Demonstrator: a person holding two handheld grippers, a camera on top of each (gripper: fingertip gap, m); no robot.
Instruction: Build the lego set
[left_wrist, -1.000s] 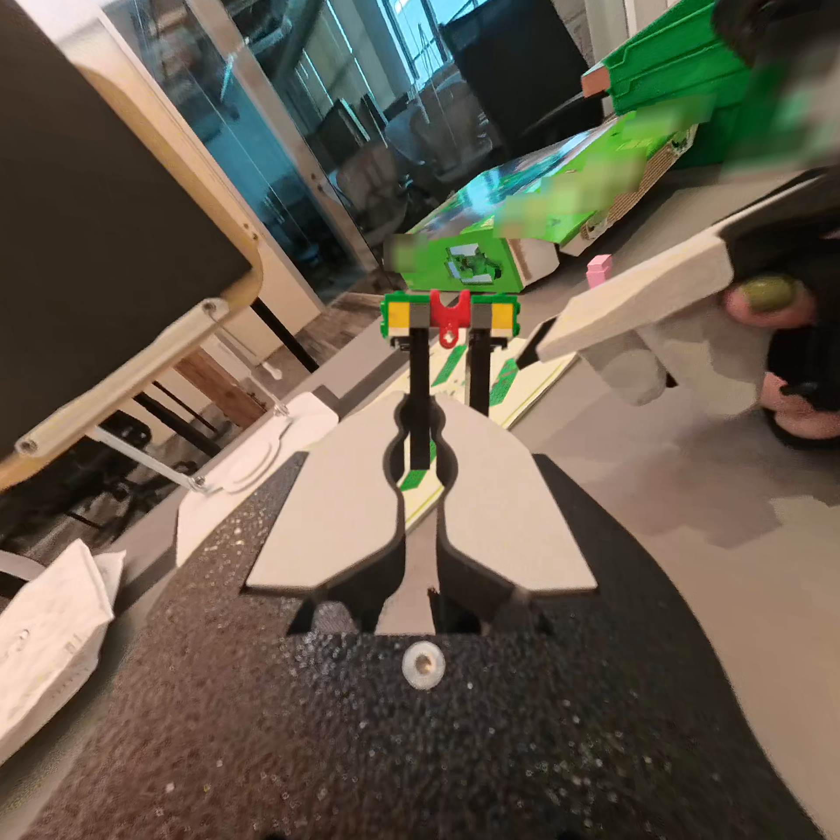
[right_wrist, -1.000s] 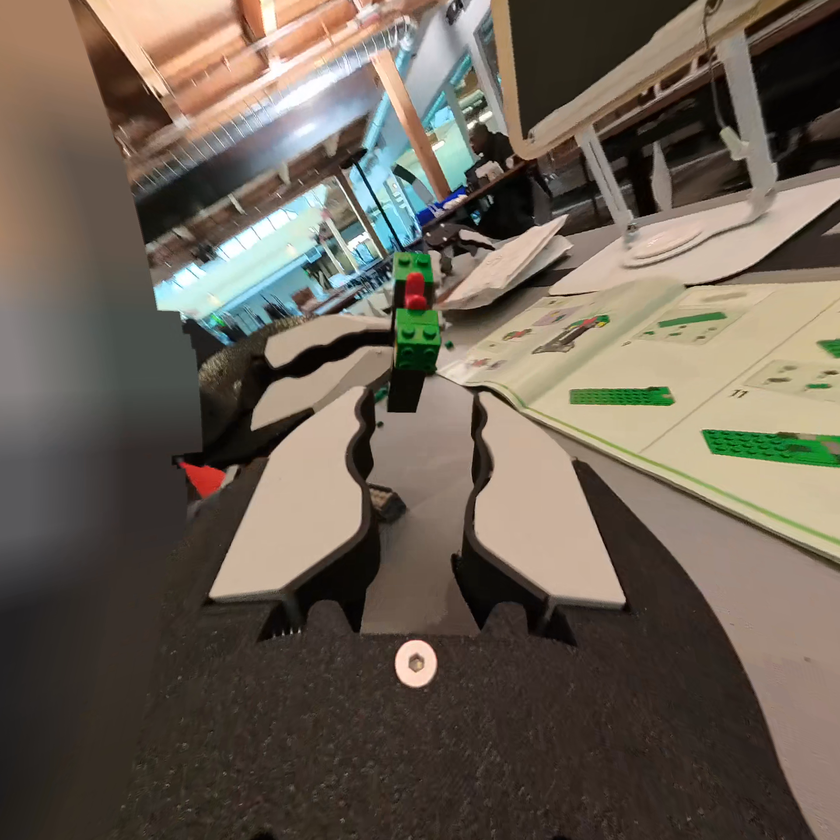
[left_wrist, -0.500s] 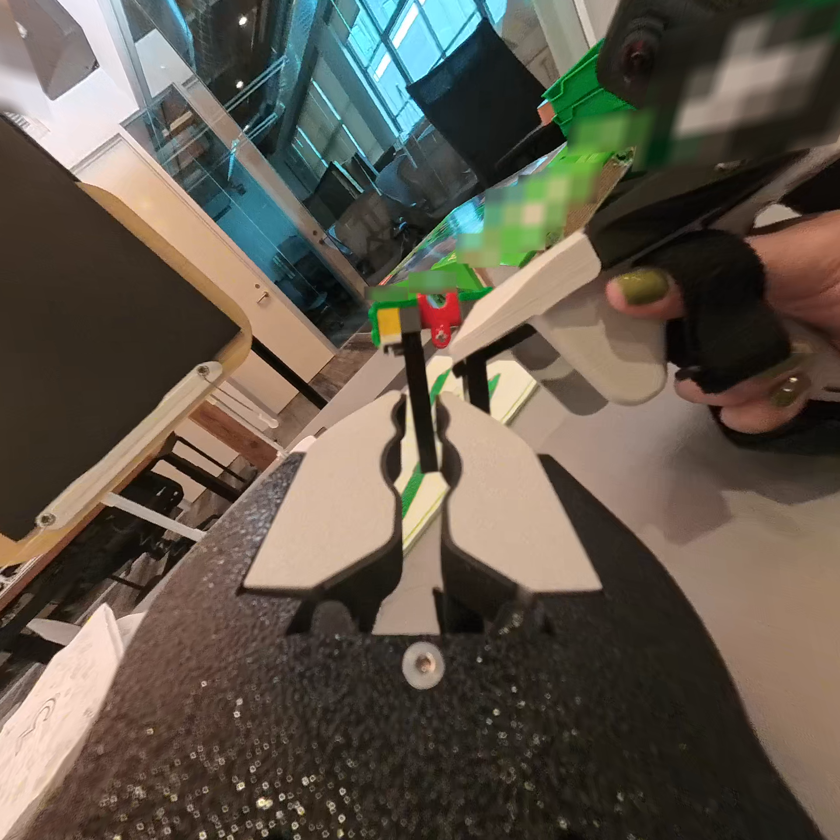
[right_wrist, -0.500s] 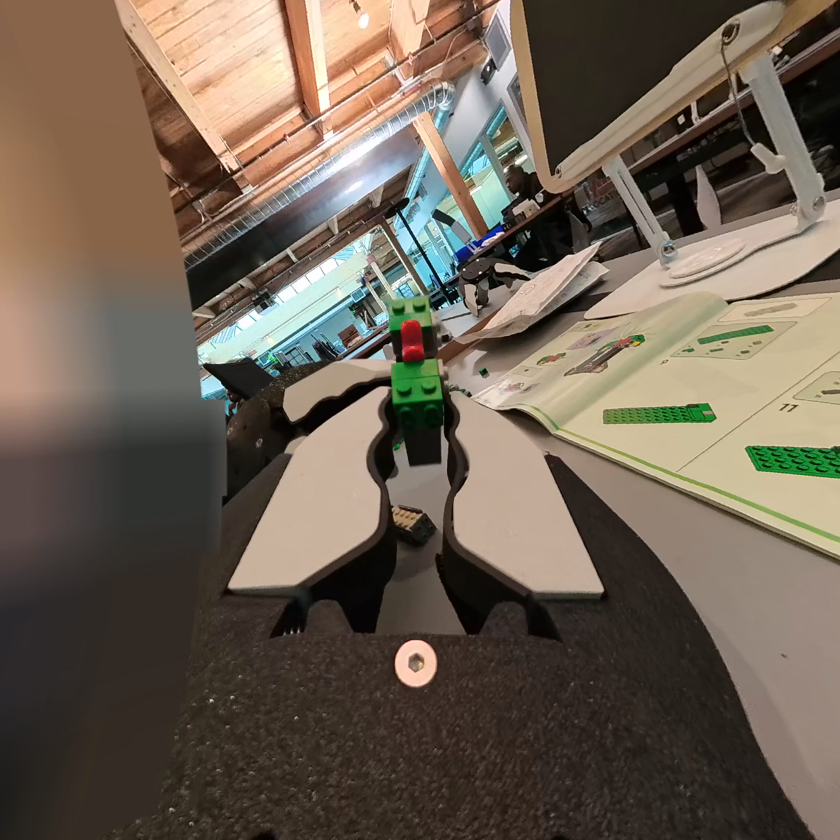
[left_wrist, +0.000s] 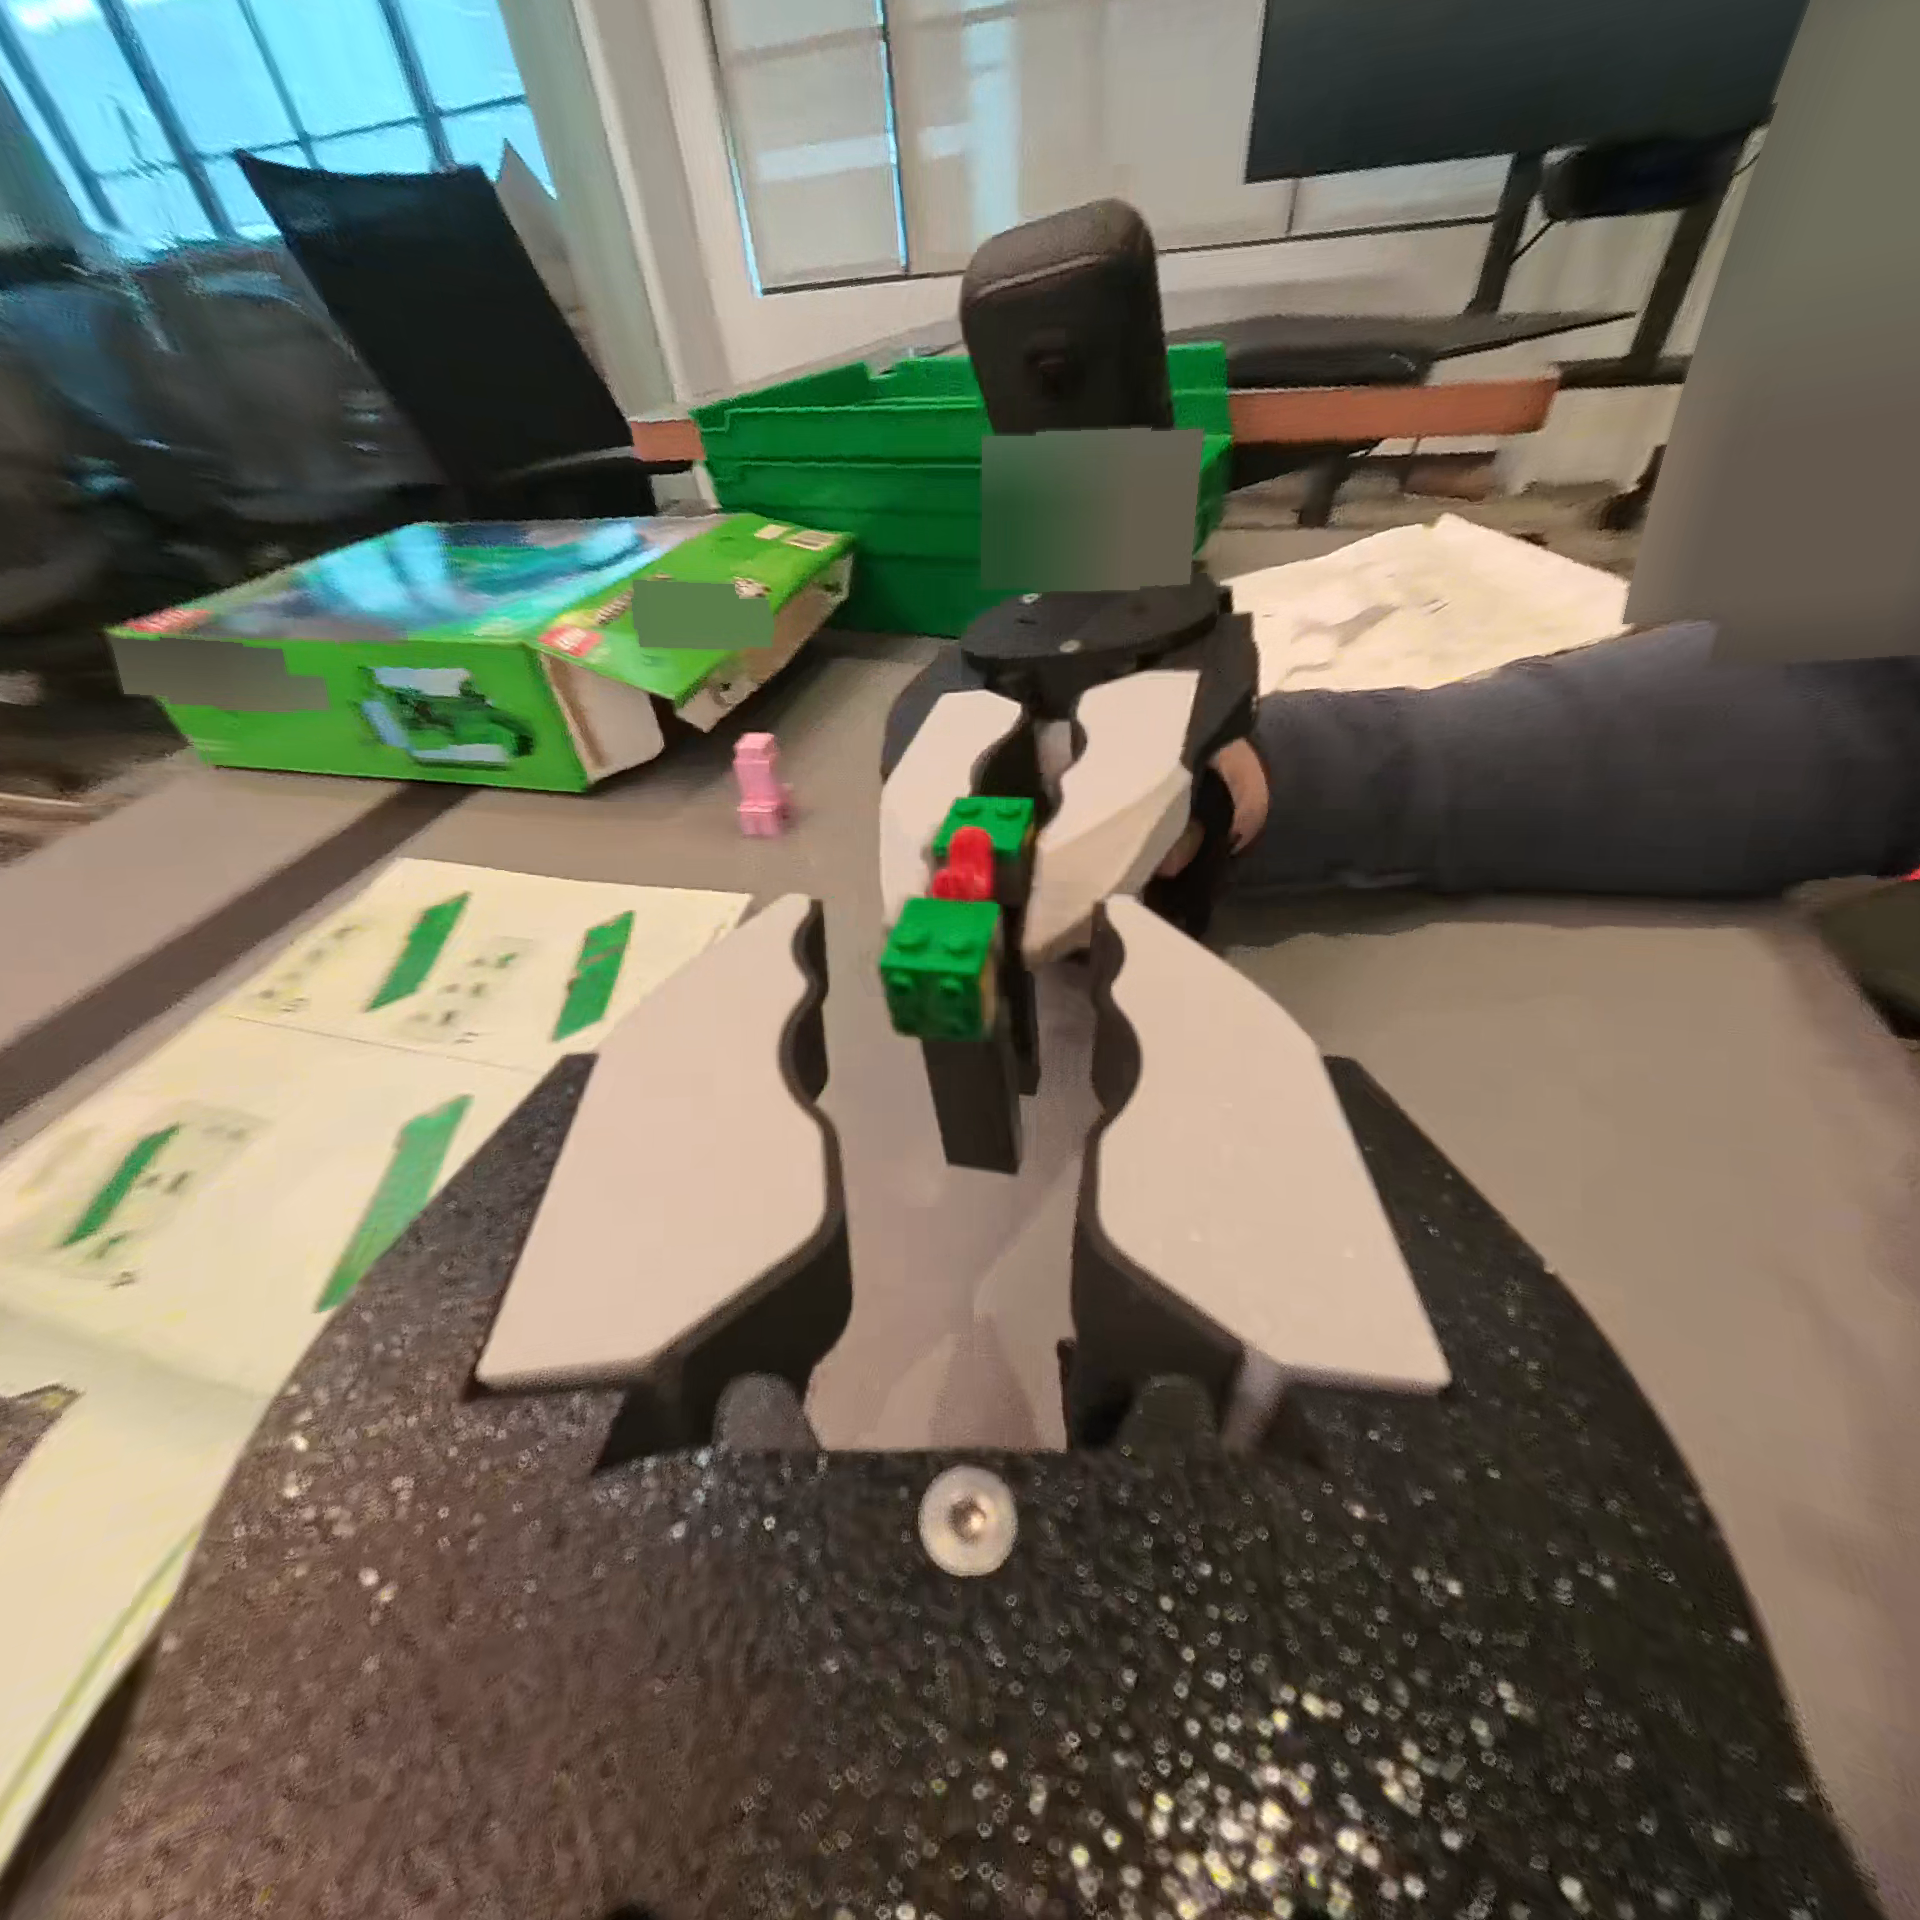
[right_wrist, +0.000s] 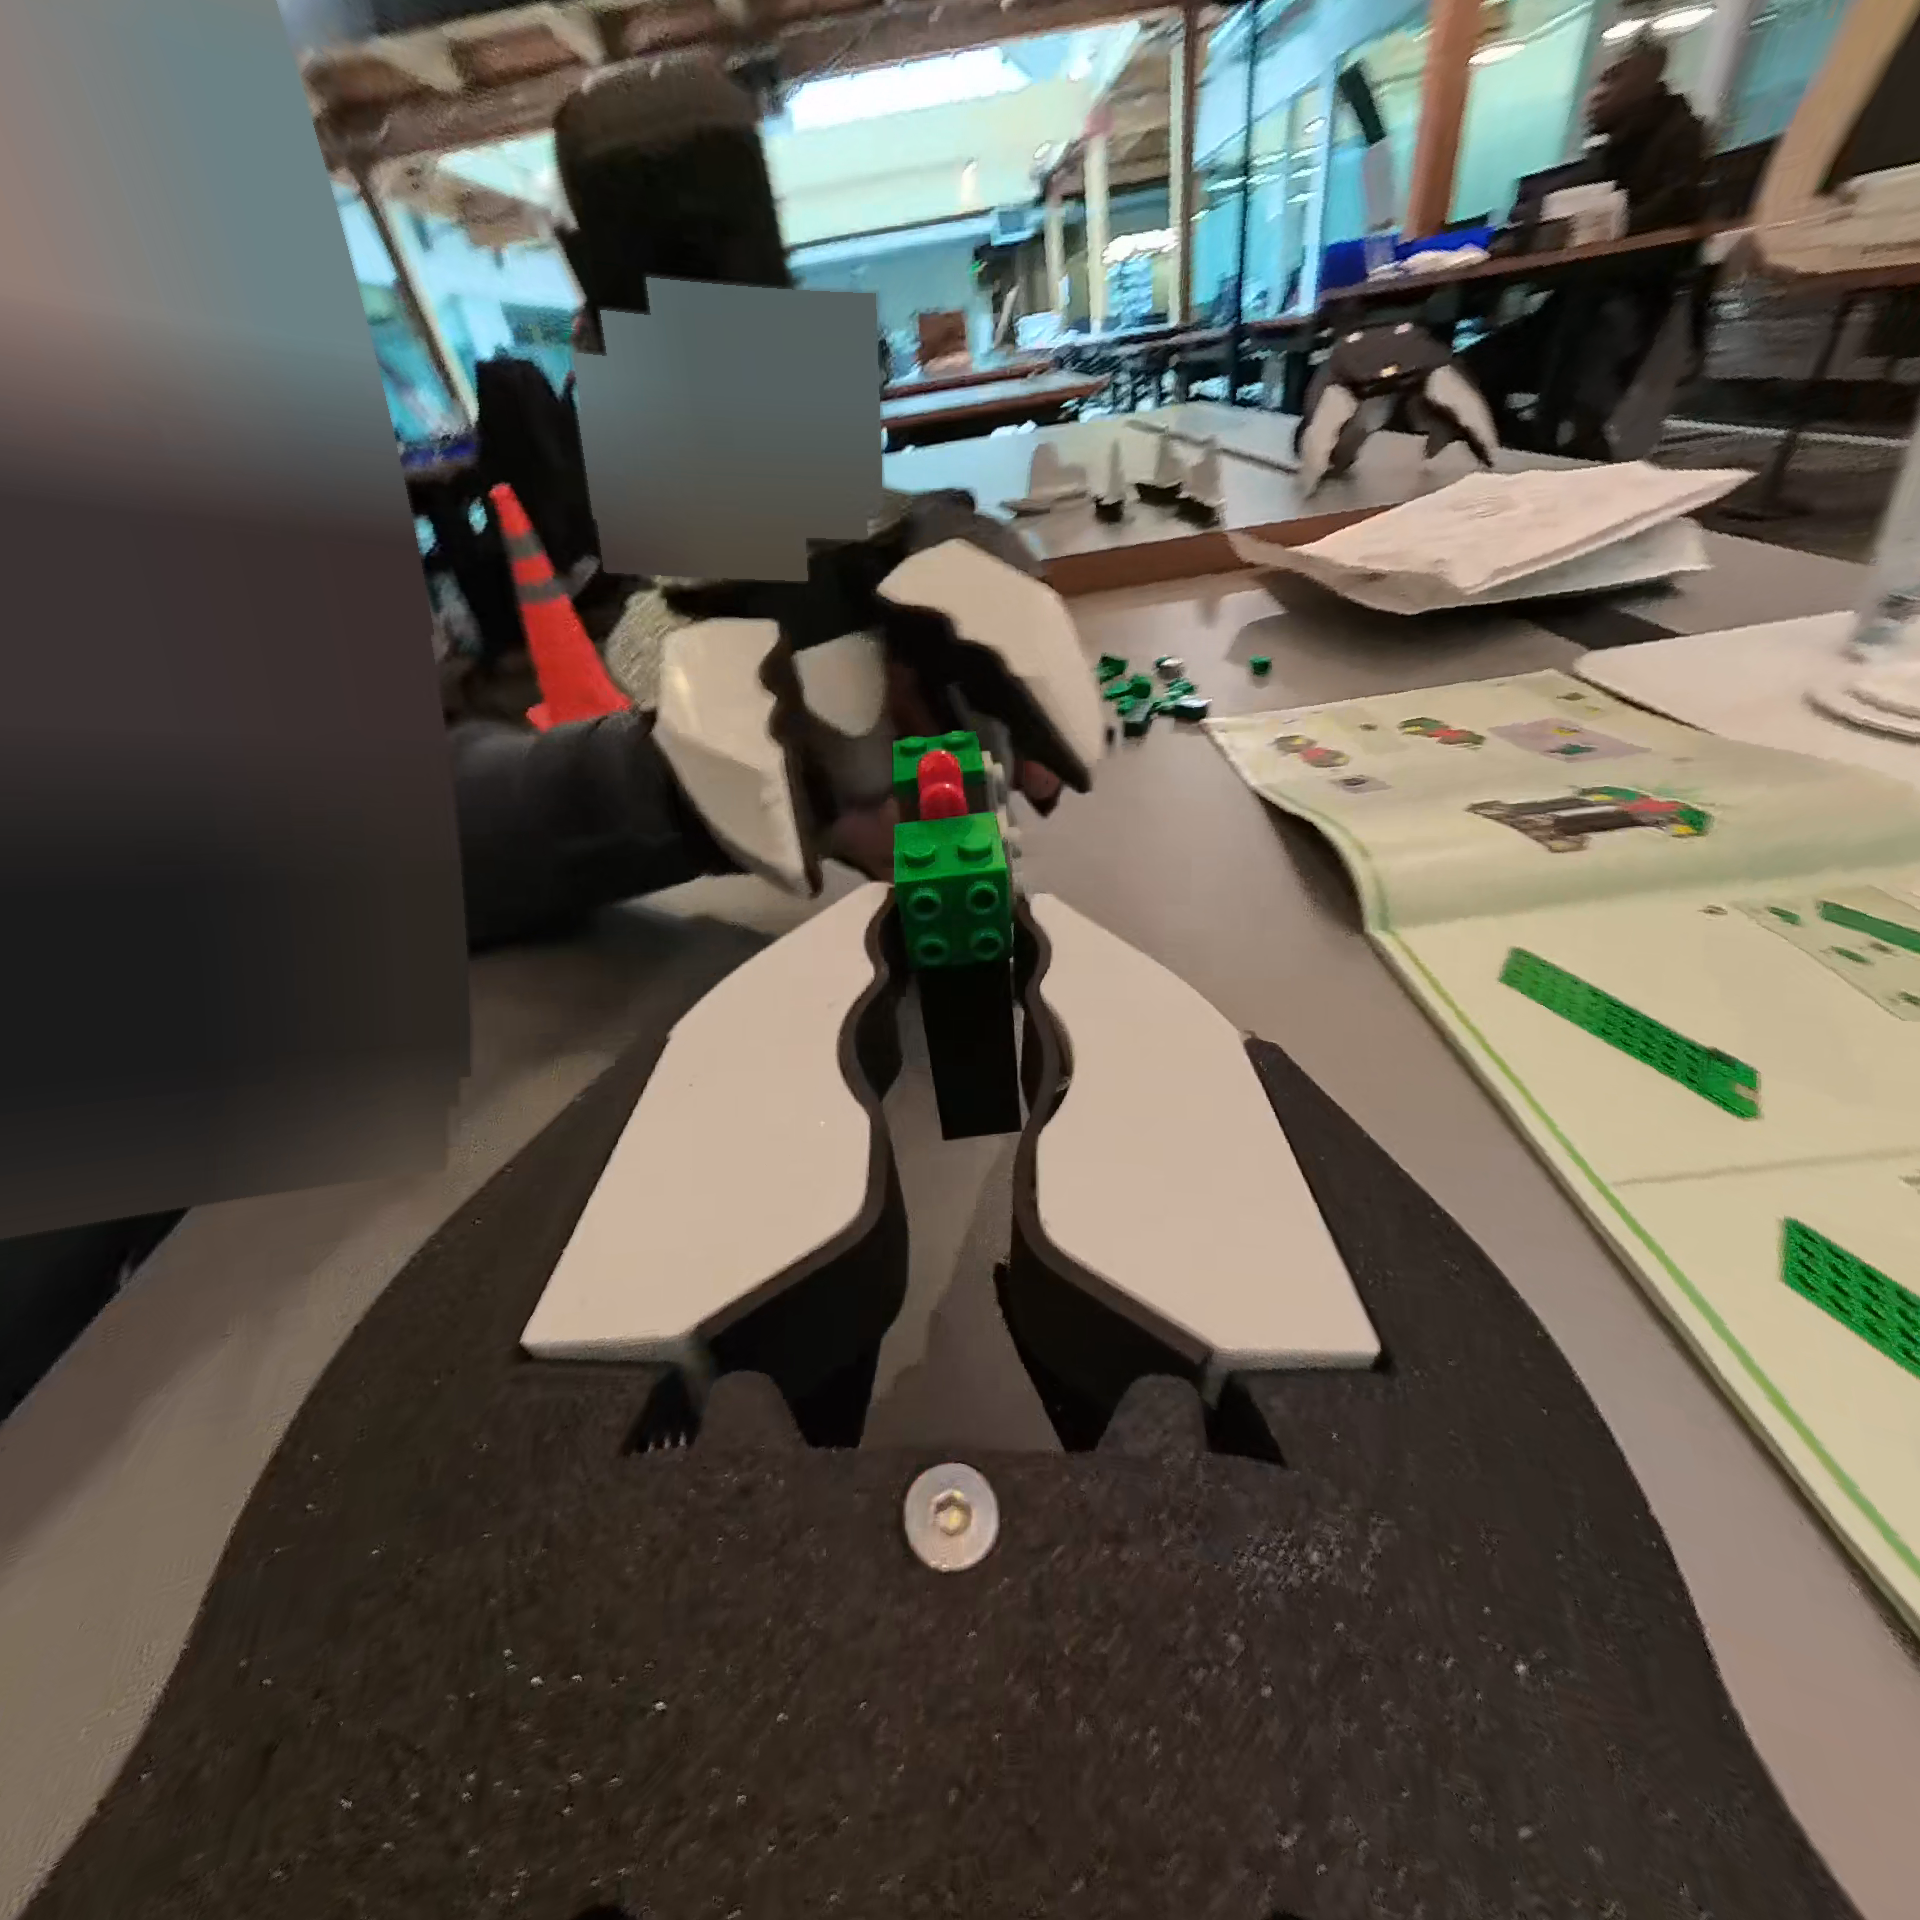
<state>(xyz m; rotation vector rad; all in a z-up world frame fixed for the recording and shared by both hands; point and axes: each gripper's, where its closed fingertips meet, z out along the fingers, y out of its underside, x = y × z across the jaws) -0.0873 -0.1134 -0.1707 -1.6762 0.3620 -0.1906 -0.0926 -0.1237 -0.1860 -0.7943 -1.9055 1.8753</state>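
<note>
Lego box (left_wrist: 416, 665), green, one end flap open, lies far left on the grey table (left_wrist: 1455, 1039) in left wrist view. An instruction booklet (left_wrist: 312, 1039) lies open in front of it, w/ a small pink figure (left_wrist: 762, 787) standing just right of the box. Stacked green bins (left_wrist: 831, 488) sit behind.

At centre, the left gripper (left_wrist: 958, 920) has its fingers spread wide. The lego assembly (left_wrist: 940, 982) is up off the table between them: green blocks, a red piece in the middle, black legs hanging down. There's clear space on both sides, so no contact. A dark sleeve (left_wrist: 1558, 769) comes in from the right, resting on the table.

In right wrist view, an orange cone (right_wrist: 551, 634) stands at left in the bkgd. At centre, the right gripper (right_wrist: 956, 904) is closed in on the near black leg and carries the assembly. The far end sits betw. the other gripper's parted fingers. To the right, loose green pieces (right_wrist: 1143, 691) are scattered on the table, w/ crumpled papers (right_wrist: 1475, 530) behind them.
</note>
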